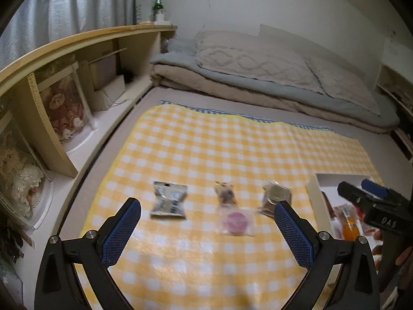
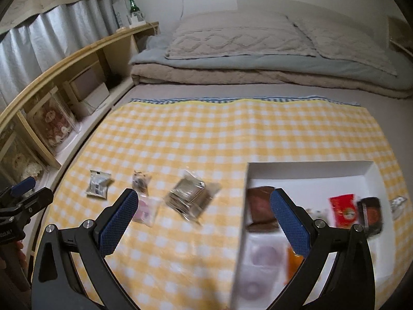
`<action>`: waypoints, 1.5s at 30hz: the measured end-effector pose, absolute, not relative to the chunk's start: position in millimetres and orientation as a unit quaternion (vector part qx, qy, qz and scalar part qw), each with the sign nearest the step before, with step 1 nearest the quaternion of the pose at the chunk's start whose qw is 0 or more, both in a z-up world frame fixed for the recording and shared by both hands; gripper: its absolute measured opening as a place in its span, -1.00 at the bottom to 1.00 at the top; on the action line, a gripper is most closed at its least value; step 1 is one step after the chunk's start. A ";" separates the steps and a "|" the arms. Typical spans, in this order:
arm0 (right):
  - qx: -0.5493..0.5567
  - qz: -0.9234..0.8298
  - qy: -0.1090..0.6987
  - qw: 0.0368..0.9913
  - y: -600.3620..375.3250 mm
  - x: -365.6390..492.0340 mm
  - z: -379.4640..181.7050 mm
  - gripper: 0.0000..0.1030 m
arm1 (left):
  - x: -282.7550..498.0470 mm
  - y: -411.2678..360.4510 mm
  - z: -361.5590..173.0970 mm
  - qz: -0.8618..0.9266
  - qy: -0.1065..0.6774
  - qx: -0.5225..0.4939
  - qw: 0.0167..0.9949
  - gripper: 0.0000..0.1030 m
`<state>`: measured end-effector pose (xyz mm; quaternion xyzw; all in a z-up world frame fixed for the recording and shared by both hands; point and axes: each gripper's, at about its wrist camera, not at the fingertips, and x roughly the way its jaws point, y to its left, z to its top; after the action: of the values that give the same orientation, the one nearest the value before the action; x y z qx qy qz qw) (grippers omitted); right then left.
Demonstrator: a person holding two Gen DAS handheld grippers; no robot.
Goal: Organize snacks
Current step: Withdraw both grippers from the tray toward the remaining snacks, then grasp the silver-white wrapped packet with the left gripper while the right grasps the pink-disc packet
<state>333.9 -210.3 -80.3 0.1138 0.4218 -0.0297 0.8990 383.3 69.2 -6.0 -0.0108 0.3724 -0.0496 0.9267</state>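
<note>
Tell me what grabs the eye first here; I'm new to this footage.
The yellow-and-white checked cloth covering the bed dominates. Four small wrapped snacks lie loose on it, among them a crinkly silver packet, left of a shallow white cardboard box already holding several more.

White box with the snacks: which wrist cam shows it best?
Right wrist: the white box shows its rim, far wall and the packets inside. Left wrist catches only its left corner, the rest hidden behind the right gripper.
</note>
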 end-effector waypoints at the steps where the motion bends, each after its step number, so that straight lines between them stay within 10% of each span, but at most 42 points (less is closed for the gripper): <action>1: 0.113 -0.032 0.421 0.899 -205.6 337.5 -85.1 1.00 | 386.3 71.7 -9.2 -0.047 0.370 -0.010 0.928 1.00; 40: 0.143 0.023 0.550 0.822 -81.2 420.0 -230.9 0.85 | 572.4 62.5 -155.8 0.055 0.486 0.089 0.867 0.69; 45: 0.114 0.003 0.550 0.827 -74.5 419.5 -233.2 0.57 | 577.4 68.1 -166.8 0.066 0.497 0.087 0.861 0.55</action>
<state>419.5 -74.5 -233.2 0.1137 0.5505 0.0027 0.8271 577.4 68.1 -166.8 0.0872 0.4970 0.0663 0.8608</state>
